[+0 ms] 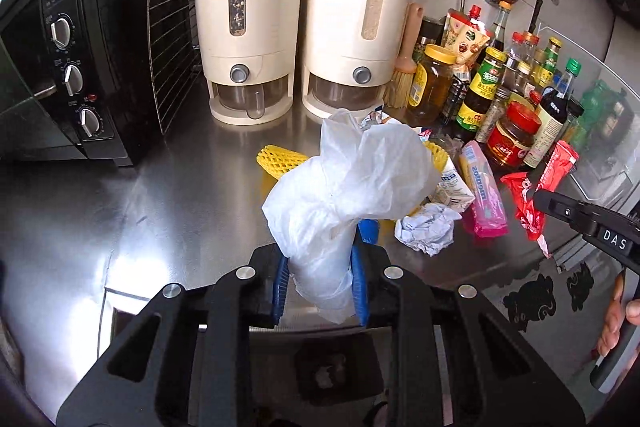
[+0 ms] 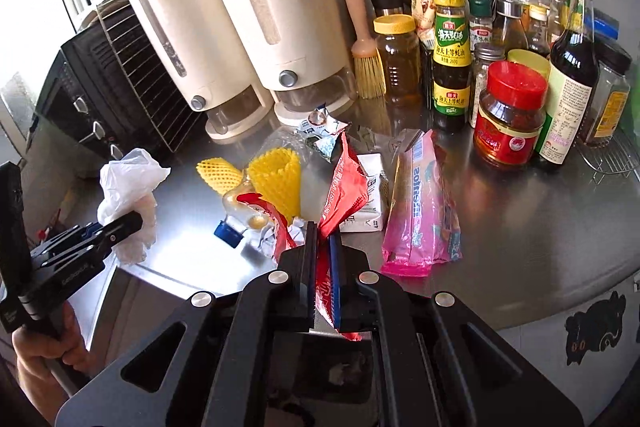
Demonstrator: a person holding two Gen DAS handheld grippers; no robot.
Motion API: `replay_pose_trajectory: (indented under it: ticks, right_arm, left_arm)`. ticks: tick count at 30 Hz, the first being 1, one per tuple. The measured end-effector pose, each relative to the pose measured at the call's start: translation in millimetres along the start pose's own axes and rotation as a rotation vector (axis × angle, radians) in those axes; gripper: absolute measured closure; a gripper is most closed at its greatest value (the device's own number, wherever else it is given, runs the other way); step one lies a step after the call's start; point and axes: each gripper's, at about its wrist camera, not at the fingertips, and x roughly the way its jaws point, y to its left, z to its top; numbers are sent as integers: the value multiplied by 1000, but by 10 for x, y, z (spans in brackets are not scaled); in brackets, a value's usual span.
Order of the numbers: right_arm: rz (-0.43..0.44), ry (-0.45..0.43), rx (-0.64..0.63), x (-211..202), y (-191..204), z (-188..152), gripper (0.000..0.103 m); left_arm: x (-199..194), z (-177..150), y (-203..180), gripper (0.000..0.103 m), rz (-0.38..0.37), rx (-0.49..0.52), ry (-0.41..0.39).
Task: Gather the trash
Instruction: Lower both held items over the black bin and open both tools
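Your left gripper (image 1: 320,279) is pinching a crumpled white plastic bag (image 1: 352,179), its blue pads pressed against the bunched lower end while the rest of the bag billows up above the jaws. From the right wrist view that same gripper (image 2: 132,223) sits at the left edge of the steel counter (image 2: 520,227), with the bag (image 2: 128,187) puffing out beyond its tips.

Your right gripper (image 2: 322,267) has its fingers pressed almost together on a red snack wrapper (image 2: 344,187); the foil runs between the pads and stands up past them. In the left wrist view the wrapper (image 1: 524,203) hangs from that gripper (image 1: 538,197) at the right, over the counter.

The rest of the trash lies in a loose pile mid-counter: two yellow foam fruit nets (image 2: 276,179), a pink Mentos wrapper (image 2: 424,203) to the right, a small white carton (image 2: 368,199) just left of it, a crumpled paper ball (image 1: 428,229) near the pile's front, and a clear bottle with a blue cap (image 2: 240,215) lying on its side.

Behind the pile stand two cream dispensers (image 1: 248,15); a black toaster oven (image 1: 72,43) is far left, and sauce bottles and jars (image 2: 508,115) crowd the far right.
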Motion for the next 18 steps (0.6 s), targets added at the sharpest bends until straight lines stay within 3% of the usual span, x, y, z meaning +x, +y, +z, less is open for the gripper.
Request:
replay_pose_trajectory:
  ticks: [10,18]
  right_arm:
    - [-2,-29,-41,-551,159,-483,96]
    - [4,3,-45,-577,143,-1076,96]
  left_arm:
    - [-596,-668,-199,77,-30,6,-6]
    - [-627,-1309,-299,76,-60,16,21]
